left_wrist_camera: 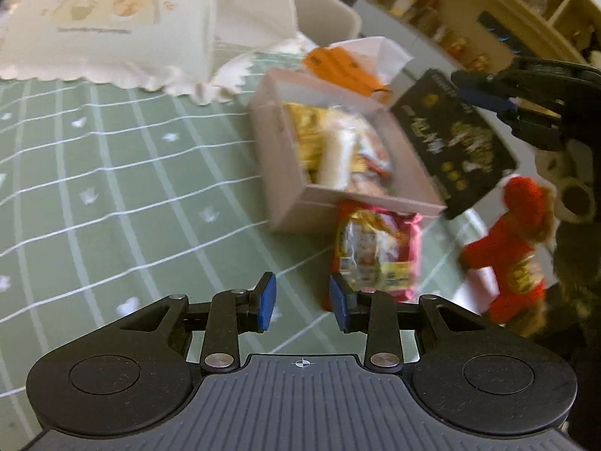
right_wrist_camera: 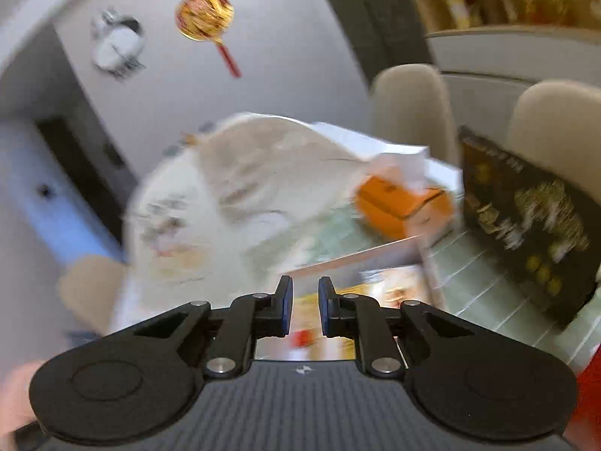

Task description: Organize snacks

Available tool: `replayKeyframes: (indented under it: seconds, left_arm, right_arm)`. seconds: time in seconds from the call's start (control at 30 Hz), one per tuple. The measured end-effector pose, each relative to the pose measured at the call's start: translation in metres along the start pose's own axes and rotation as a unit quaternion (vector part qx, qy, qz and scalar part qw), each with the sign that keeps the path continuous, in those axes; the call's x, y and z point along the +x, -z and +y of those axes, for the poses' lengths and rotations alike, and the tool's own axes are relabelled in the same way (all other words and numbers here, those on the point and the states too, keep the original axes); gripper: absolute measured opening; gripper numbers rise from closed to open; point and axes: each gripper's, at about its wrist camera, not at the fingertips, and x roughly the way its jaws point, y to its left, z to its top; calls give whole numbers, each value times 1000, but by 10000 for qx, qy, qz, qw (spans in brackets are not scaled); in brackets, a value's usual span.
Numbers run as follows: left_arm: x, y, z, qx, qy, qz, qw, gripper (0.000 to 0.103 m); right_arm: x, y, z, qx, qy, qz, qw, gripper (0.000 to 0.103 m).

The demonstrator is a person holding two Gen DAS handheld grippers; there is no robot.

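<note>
The landmark is the pale cardboard box (left_wrist_camera: 300,173) on the green checked table (left_wrist_camera: 112,173). It lies open-topped and already contains several snack packets (left_wrist_camera: 338,150) in yellow, white and orange wrappers.

My left gripper (left_wrist_camera: 302,302) hovers above the table on the near side of the box. Its jaws stand partly apart and nothing is between the blue pads (left_wrist_camera: 267,300). One pink-and-yellow snack packet (left_wrist_camera: 375,251) lies flat on the table, touching the near wall of the box, just beyond and to the right of my left gripper's right pad.

My right gripper (right_wrist_camera: 305,302) is raised over the box. Its jaws are nearly together, a narrow gap remains, and I hold nothing in it. In the left wrist view the same gripper (left_wrist_camera: 488,97) appears to the upper right of the box.

A black box with gold print (left_wrist_camera: 454,139) leans at the right side of the cardboard box. An orange tissue box (left_wrist_camera: 338,67) stands behind it. A large cream bag (left_wrist_camera: 112,18) occupies the table to its far left. A red plush toy (left_wrist_camera: 514,248) sits to its near right.

Both views are motion-blurred.
</note>
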Motion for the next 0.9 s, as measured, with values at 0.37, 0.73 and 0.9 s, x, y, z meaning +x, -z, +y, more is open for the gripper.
replayKeyframes:
  seconds: [0.37,0.73,0.9]
  left_arm:
    - [14,10,7,-253,50,159,9995,35]
    - [70,-13,-16,168,109,295,9994,36]
    - [86,-18,-18,151,192,374,9990,35]
  right_arm:
    - [1,78,-42,-388,371,1029,9932,58]
    - [23,134,-65,288,455,1629,9852,59]
    - [23,139,-59,-50,379,1652,9855,60]
